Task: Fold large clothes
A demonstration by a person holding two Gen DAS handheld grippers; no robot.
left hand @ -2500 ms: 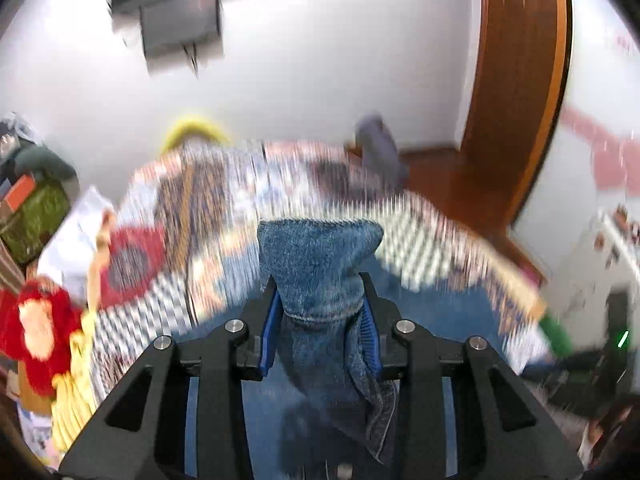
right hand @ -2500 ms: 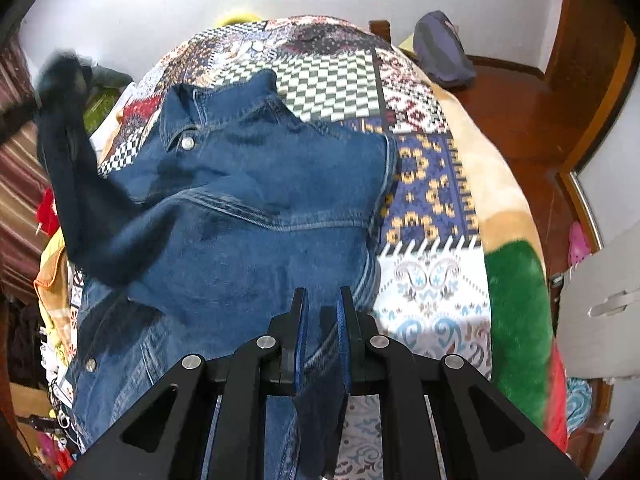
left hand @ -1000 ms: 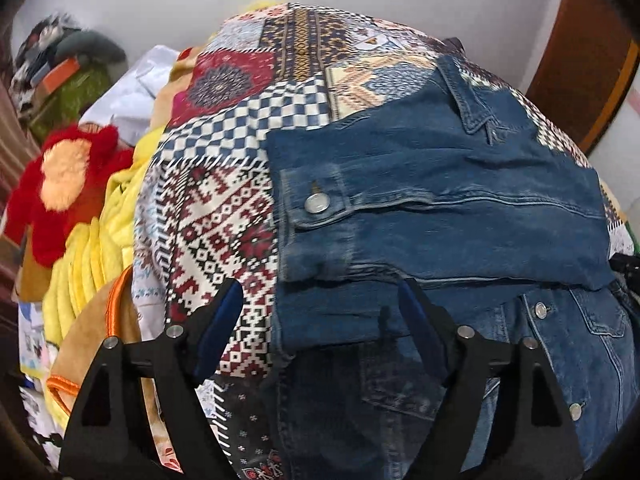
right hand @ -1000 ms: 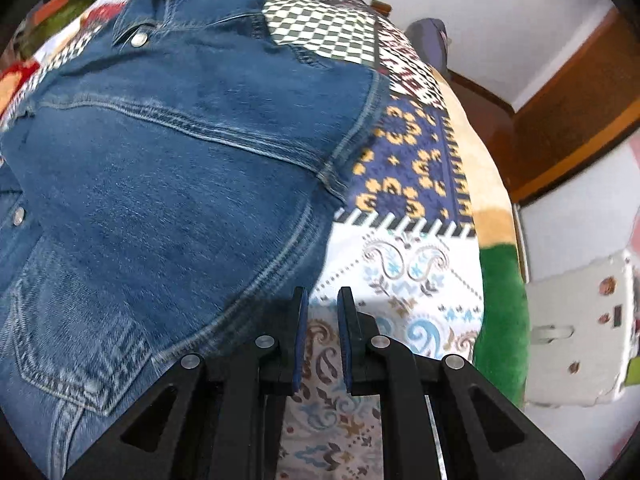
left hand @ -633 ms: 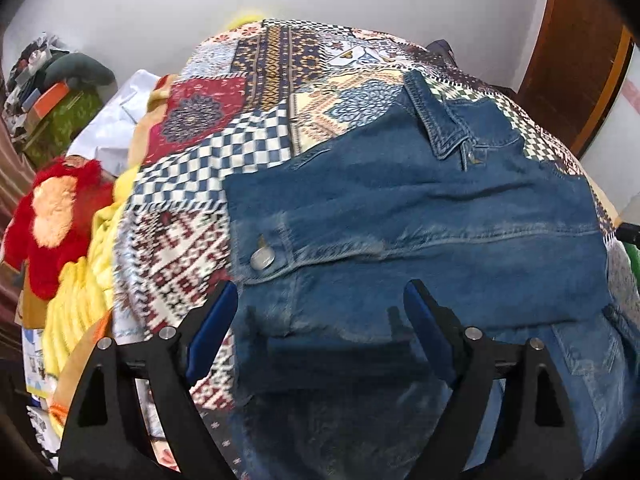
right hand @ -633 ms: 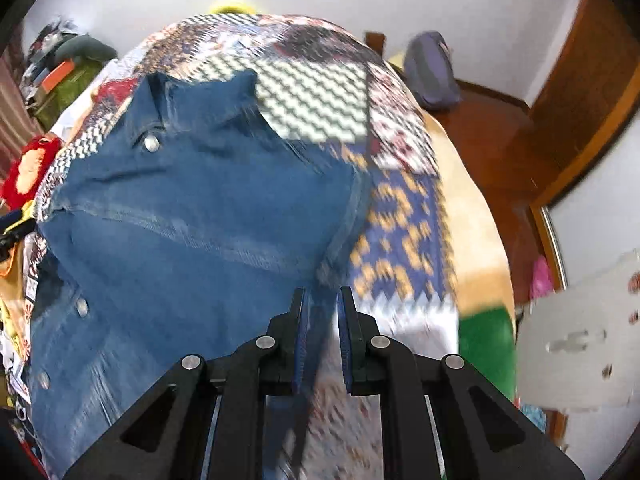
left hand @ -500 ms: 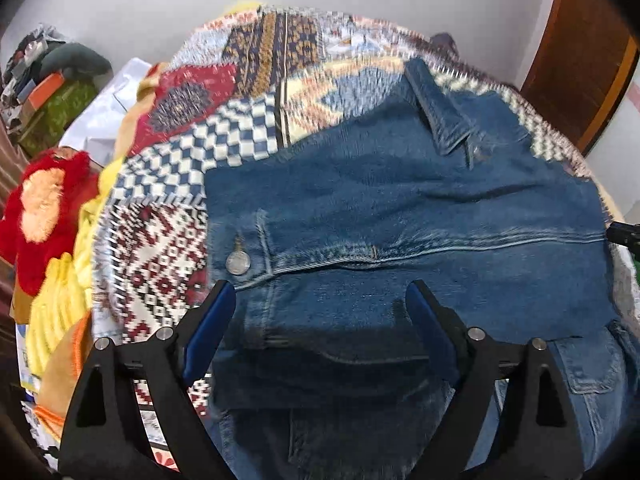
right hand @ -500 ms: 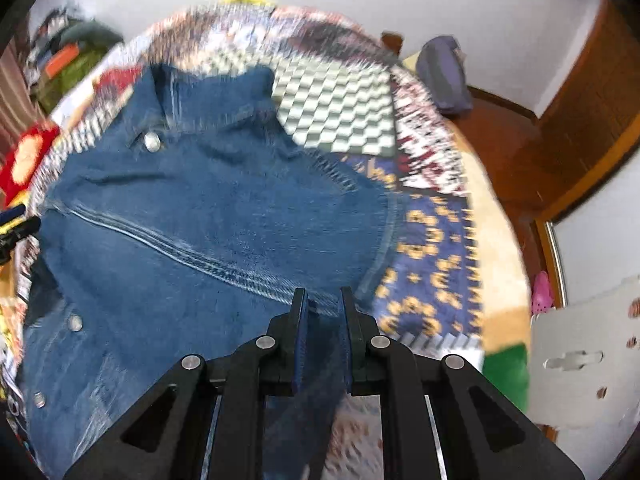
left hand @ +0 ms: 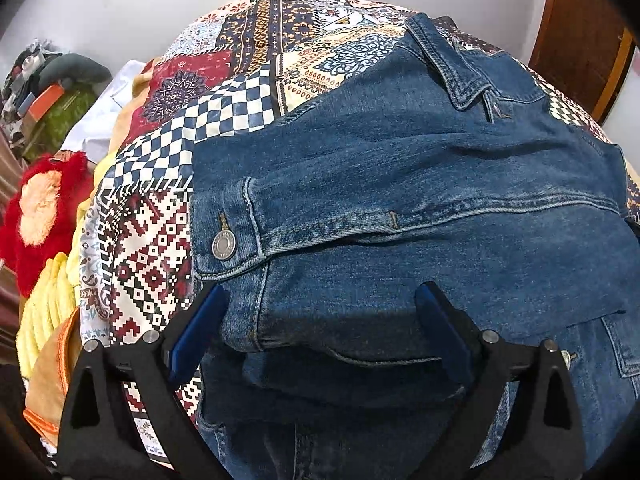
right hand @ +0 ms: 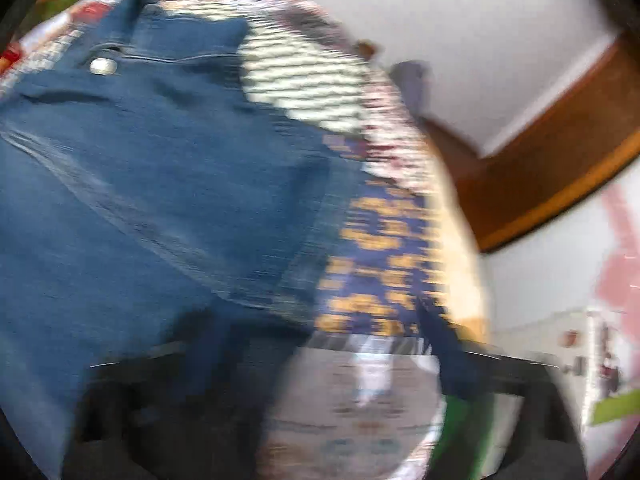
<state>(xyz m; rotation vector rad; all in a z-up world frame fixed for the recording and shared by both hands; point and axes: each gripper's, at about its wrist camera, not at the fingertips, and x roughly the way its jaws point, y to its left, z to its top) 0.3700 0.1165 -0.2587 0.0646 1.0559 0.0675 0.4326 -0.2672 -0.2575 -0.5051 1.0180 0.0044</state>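
One denim jacket [left hand: 420, 200] lies on the bed [left hand: 156, 248], one sleeve folded across its back, and the danger I see is that sleeve sliding off the fold, because both grippers have let go and nothing pins it. The left gripper [left hand: 320, 320] has just been spreading its jaws, which straddle the folded denim edge without pinching it. The right gripper [right hand: 320, 344], badly blurred, has just sprung its jaws wide at the jacket's far edge, clamping nothing.
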